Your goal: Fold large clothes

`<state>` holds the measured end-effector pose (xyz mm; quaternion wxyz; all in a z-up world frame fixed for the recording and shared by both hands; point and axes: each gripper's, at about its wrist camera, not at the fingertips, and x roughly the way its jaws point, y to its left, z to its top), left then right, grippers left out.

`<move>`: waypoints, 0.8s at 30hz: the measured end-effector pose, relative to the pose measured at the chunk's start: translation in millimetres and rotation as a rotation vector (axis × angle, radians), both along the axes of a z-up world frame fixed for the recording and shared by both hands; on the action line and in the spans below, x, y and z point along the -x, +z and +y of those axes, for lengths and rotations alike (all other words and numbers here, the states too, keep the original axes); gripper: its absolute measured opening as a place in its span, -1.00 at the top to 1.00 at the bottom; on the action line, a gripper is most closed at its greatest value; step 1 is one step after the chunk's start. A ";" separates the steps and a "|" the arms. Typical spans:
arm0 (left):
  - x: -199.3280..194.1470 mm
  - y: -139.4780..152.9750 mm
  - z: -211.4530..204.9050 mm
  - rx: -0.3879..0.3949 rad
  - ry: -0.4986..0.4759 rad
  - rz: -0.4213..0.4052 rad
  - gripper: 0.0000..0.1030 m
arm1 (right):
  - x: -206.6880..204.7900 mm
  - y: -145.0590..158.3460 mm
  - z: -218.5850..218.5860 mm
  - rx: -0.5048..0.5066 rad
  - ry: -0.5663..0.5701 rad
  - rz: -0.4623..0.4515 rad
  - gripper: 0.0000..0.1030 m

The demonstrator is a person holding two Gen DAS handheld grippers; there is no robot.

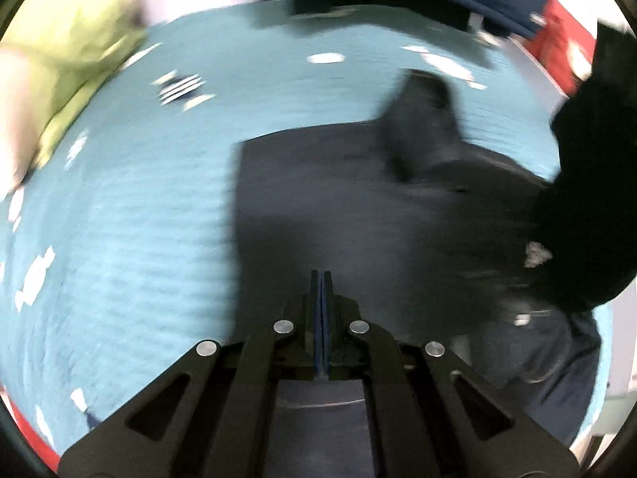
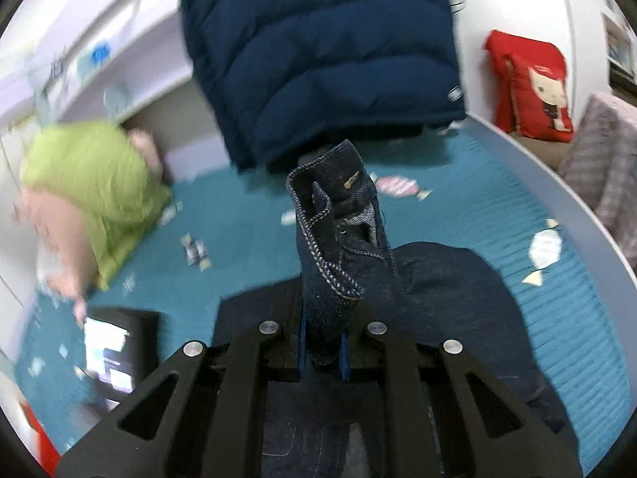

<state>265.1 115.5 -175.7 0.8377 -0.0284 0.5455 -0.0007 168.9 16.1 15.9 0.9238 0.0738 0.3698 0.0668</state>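
Dark blue jeans (image 1: 350, 207) lie spread on a teal bedspread (image 1: 139, 207). My left gripper (image 1: 321, 279) is shut and empty, with its fingers pressed together just above the denim. My right gripper (image 2: 324, 318) is shut on the jeans' waistband (image 2: 334, 231) and holds that stitched edge up off the bed; the rest of the jeans (image 2: 446, 290) trail down to the right. In the blurred left wrist view the lifted fabric (image 1: 422, 127) shows as a dark shape, with the right gripper's black body (image 1: 589, 183) at the far right.
A folded navy puffer jacket (image 2: 326, 51) lies at the far side of the bed. A lime green cushion (image 2: 91, 175) sits at the left. A lit tablet (image 2: 113, 358) lies at the lower left. A red cushion (image 2: 533, 83) and a plaid cloth (image 2: 601, 175) are at the right.
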 end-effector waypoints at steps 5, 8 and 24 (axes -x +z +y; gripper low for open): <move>13.4 -14.8 64.4 -0.013 0.107 0.032 0.97 | -13.2 -83.1 51.5 0.094 0.061 0.146 0.78; 17.1 -25.6 74.5 -0.018 0.145 0.044 0.97 | -16.6 -117.0 72.1 0.134 0.125 0.216 0.62; -1.0 -0.3 17.6 0.015 0.039 -0.051 0.97 | -2.1 -62.8 -15.6 -0.124 0.203 0.135 -0.10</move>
